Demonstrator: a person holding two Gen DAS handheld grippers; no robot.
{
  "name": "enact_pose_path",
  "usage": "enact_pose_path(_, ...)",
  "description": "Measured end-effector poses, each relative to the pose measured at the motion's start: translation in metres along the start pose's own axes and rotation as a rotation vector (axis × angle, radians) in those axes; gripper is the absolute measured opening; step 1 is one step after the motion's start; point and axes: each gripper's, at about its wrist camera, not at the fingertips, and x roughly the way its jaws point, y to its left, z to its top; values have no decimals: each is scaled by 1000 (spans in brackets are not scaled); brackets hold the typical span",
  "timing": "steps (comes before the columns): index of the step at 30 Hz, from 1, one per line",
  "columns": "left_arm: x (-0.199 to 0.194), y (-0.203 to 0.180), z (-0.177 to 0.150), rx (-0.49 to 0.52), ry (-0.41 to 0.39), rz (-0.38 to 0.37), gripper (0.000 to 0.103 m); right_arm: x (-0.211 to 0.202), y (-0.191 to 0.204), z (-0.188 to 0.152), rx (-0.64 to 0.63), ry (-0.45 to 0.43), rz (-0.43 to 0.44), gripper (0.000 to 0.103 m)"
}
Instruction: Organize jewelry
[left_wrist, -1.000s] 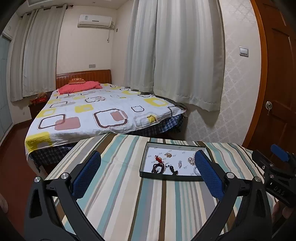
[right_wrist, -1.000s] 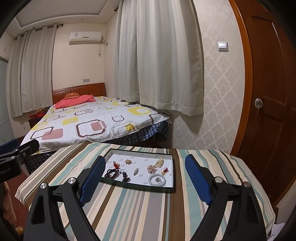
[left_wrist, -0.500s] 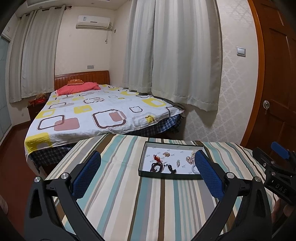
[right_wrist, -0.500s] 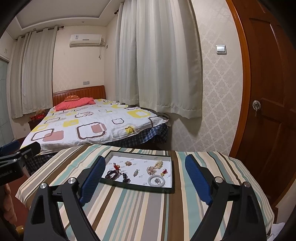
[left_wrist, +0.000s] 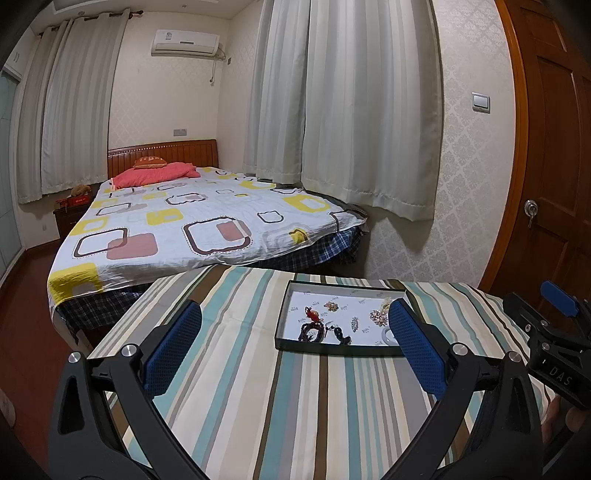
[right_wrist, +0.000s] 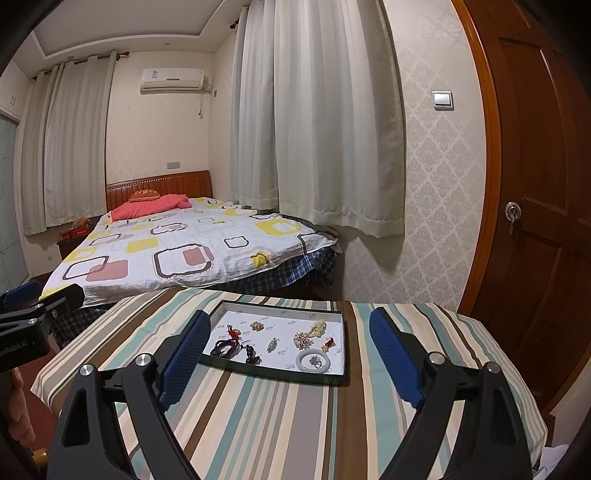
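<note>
A dark-rimmed tray (left_wrist: 282, 317) (right_wrist: 346, 350) with a white floor sits on the striped table. It holds several jewelry pieces: a dark bead bracelet (right_wrist: 223, 348), a red charm (right_wrist: 232, 333), a white bangle (right_wrist: 314, 361) and pearl clusters (right_wrist: 303, 339). My left gripper (left_wrist: 293, 325) is open and empty, held above the table short of the tray. My right gripper (right_wrist: 290, 334) is open and empty, its blue pads framing the tray from the near side.
The striped tablecloth (right_wrist: 258, 413) covers the table. A bed (left_wrist: 192, 225) stands behind it, curtains (right_wrist: 317, 129) and a wooden door (right_wrist: 546, 184) to the right. The other gripper shows at each view's edge (left_wrist: 554, 343) (right_wrist: 26, 314).
Both grippers have drawn back and risen slightly, so the tray looks a little smaller and lower. The jaws have stayed open.
</note>
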Motion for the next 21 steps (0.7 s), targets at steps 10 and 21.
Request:
enact_pose_path(10,0,0,0,-1,1,-1,99,0,0,0,0,-1,0,85)
enact_pose_path(21,2,-5,-1,-4,3,-3,99,0,1,-1,-2,-2,0,85)
